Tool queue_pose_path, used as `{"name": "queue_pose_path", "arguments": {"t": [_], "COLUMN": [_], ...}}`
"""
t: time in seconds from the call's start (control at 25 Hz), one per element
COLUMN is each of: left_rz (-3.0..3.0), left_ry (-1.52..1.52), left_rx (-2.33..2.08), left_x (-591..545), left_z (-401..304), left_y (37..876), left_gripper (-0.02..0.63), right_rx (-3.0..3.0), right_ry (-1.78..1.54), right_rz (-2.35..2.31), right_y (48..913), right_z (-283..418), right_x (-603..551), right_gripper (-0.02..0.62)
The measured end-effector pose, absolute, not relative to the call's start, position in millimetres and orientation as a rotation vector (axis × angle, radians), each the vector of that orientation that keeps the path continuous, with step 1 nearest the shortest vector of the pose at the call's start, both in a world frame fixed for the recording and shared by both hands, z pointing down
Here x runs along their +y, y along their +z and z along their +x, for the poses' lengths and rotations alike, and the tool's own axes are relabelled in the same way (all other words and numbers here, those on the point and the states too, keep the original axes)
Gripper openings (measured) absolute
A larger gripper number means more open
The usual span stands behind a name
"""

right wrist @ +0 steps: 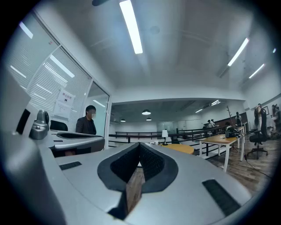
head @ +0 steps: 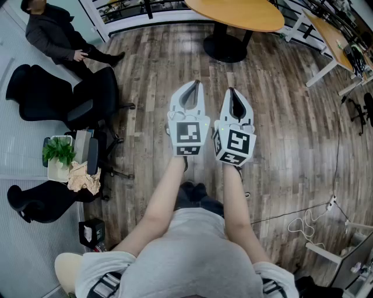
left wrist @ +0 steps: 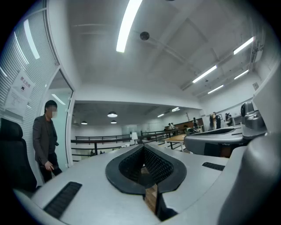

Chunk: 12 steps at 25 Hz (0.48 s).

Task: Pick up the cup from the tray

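No cup or tray shows in any view. In the head view my two grippers are held side by side at chest height over a wooden floor, pointing away from me. The left gripper (head: 195, 84) has its jaws together at the tips with nothing between them, and so does the right gripper (head: 231, 91). The left gripper view looks level across a large room past its closed tips (left wrist: 142, 146). The right gripper view does the same, with its tips (right wrist: 139, 144) meeting. Each gripper sees the other's grey body beside it.
A round yellow table (head: 236, 13) stands ahead of me. Black office chairs (head: 52, 93), a potted plant (head: 58, 152) and a person in dark clothes (head: 55, 38) are at the left. Desks (head: 332, 35) and a floor cable (head: 315, 215) lie to the right.
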<state>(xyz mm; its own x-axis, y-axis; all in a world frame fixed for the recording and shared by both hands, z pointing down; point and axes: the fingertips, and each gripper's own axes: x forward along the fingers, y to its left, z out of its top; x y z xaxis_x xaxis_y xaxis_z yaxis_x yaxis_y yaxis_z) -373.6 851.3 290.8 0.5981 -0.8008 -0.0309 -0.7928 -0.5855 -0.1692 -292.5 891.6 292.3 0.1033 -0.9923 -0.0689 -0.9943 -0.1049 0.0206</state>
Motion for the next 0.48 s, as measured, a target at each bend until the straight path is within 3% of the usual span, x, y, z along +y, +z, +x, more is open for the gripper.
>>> {"name": "queue_pose_path", "arguments": {"t": [0.48], "left_rz": [-2.634], "left_ry": [-0.068], "left_rx": [1.359], "left_x": [849], "left_z": [-352], "left_y": [287], "left_gripper": [0.008], "right_rx": [2.105], "right_ry": [0.119], "right_rz": [-2.288], "right_y": [290], "right_z": [-269], "right_x": [890], "right_gripper": [0.008]}}
